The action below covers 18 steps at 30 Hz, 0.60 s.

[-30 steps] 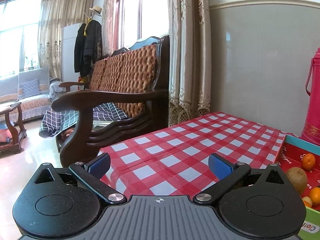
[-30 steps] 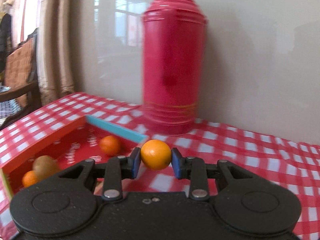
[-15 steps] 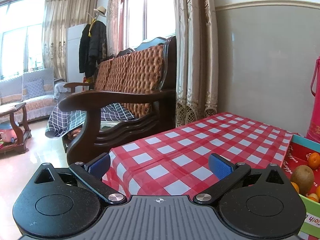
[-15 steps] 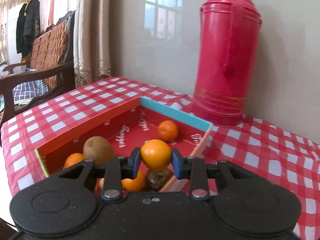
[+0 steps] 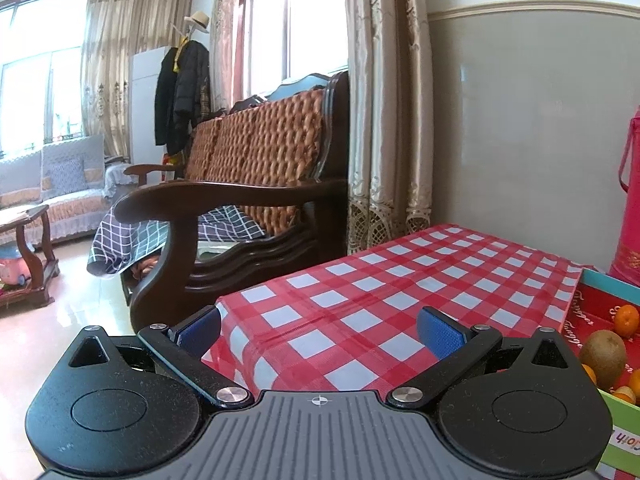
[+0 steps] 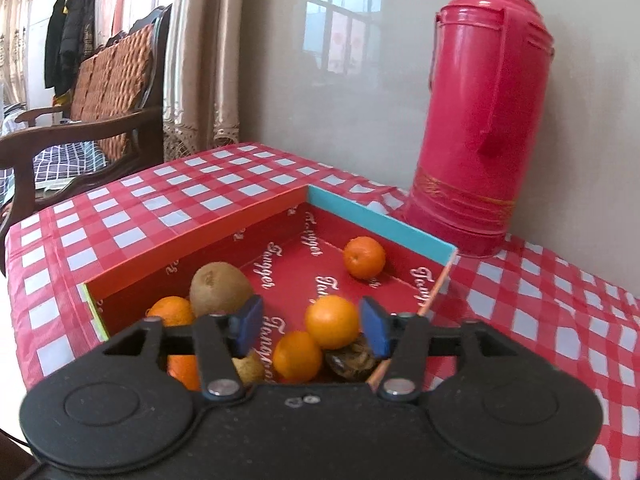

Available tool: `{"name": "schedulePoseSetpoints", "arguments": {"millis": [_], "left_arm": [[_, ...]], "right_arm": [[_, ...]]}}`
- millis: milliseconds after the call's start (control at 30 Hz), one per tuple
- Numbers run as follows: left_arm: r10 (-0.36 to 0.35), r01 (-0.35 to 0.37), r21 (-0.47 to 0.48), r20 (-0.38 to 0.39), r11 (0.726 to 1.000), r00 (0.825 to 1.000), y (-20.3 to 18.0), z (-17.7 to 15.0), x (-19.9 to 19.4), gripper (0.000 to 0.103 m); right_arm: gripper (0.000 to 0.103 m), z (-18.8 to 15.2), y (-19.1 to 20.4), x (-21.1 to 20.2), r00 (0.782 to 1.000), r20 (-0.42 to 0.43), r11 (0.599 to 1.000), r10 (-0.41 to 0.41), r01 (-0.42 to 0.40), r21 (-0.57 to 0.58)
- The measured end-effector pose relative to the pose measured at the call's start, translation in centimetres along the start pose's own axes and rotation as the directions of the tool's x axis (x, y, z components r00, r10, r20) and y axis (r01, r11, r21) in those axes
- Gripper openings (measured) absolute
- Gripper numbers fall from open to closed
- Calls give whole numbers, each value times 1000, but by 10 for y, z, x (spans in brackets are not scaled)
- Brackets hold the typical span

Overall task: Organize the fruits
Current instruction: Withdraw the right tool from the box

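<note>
A red cardboard box [image 6: 236, 226] stands on the checked table and holds several oranges, a kiwi [image 6: 221, 285] and a dark wrinkled fruit [image 6: 352, 360]. My right gripper [image 6: 314, 326] is open above the box's near end. An orange [image 6: 332, 322] sits between its blue pads, apart from the left pad, on top of the other fruit. Another orange [image 6: 364, 257] lies alone at the far end. My left gripper [image 5: 320, 330] is open and empty over the table's left part. The box [image 5: 572, 306], a kiwi [image 5: 604, 354] and an orange [image 5: 626, 319] show at its right edge.
A tall red thermos [image 6: 480, 120] stands behind the box against the wall. A wooden sofa [image 5: 248, 184] stands past the table's left end, with curtains [image 5: 384, 112] behind it. The red-and-white tablecloth [image 5: 380, 292] covers the table.
My right gripper swung left from the thermos to over the box, came down and opened. The orange it held now rests on the fruit in the box. The left view shifted slightly.
</note>
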<state>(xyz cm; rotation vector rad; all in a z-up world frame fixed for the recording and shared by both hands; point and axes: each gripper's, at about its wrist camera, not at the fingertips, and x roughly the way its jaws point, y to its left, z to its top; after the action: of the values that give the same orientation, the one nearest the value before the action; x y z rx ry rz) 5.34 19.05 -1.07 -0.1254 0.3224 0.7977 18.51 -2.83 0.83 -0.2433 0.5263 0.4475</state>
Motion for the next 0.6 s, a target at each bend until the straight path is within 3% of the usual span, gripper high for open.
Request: {"name": "schedulePoseSetpoints", "arguments": {"millis": [100, 300, 467, 600], "left_arm": [[-22, 22, 26, 6, 999, 1000, -7, 0, -3, 103], [-194, 192, 118, -2, 974, 981, -34, 14, -26, 103], [-334, 323, 166, 40, 932, 942, -43, 41, -82, 103], [-410, 397, 211, 24, 894, 912, -37, 60, -123, 103]], "right_arm": [[71, -2, -4, -22, 999, 31, 999, -22, 20, 35], [97, -18, -13, -91, 994, 51, 984, -97, 88, 157], [97, -37, -17, -146, 988, 37, 954, -147, 131, 268], [97, -42, -14, -185, 980, 21, 926, -199, 181, 331]]}}
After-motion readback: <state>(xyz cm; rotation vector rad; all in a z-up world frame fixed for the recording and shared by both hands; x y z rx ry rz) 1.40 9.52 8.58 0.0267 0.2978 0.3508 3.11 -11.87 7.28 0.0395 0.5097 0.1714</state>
